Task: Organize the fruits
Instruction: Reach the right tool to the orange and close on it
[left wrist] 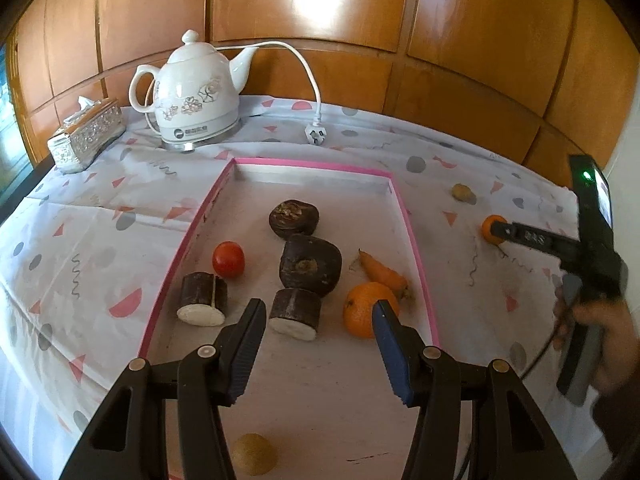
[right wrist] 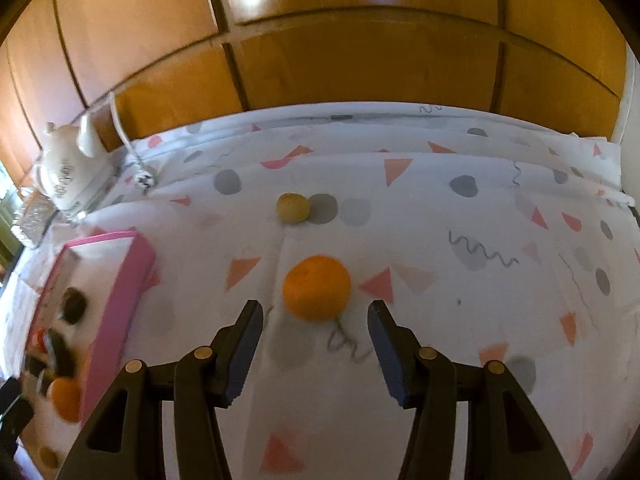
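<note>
A pink-rimmed white tray (left wrist: 416,248) holds a tomato (left wrist: 228,259), a carrot (left wrist: 382,273), an orange (left wrist: 362,310) and several dark cut pieces (left wrist: 310,265). My left gripper (left wrist: 320,312) is open and empty above the tray's near part, its right finger in front of that orange. A second orange (right wrist: 317,287) lies on the patterned cloth right of the tray. My right gripper (right wrist: 316,314) is open, with this orange just ahead between the fingertips; it also shows in the left wrist view (left wrist: 500,229). A small yellowish fruit (right wrist: 293,208) lies farther back.
A white electric kettle (left wrist: 196,92) with its cord and plug (left wrist: 316,134) stands at the back left, beside a silver tissue box (left wrist: 86,136). Another yellowish fruit (left wrist: 255,454) lies in the tray's near end. Wooden panels (left wrist: 312,20) back the table.
</note>
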A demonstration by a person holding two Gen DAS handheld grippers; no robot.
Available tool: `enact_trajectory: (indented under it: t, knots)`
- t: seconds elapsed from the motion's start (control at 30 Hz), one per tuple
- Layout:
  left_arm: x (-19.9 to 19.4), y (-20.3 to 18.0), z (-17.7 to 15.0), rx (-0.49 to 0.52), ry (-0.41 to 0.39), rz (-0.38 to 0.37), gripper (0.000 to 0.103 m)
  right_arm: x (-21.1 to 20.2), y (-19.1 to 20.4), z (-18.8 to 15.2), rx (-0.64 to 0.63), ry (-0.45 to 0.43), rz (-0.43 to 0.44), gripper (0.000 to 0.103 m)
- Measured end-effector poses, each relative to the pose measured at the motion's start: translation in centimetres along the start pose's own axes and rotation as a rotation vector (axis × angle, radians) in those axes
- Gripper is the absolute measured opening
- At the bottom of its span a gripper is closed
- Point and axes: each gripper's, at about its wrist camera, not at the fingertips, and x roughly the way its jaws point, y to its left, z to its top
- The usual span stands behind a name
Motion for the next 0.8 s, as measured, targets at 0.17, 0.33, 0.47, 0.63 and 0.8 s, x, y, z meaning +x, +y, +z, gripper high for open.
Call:
enact_trajectory:
  t: [0.17, 0.33, 0.47, 0.63, 0.8]
  knots:
    - [0.4, 0.0, 0.2, -0.009, 0.011, 0.008, 0.056, 1.9, 0.3, 0.5, -0.029, 0.032, -0.013, 0.040]
    - [0.6, -0.2, 0.7, -0.015, 0.008, 0.005, 0.056, 1.6, 0.9, 0.3, -0.084, 0.021, -0.039, 0.039]
    - [0.8, -0.6, 1.2, -0.007, 0.003, -0.002, 0.056, 0.5, 0.3, 0.0, -0.086, -0.005, -0.070, 0.039]
    - [1.1, -1.2, 1.6, 0.005, 0.004, -0.014, 0.056, -2.4, -1.7, -1.1, -0.074, -0.052, -0.113, 0.039]
    - [1.3, -2.0, 2.0, 0.020, -0.004, -0.013, 0.056, -3.7, -4.5, -2.6, -0.024, -0.055, -0.168, 0.039]
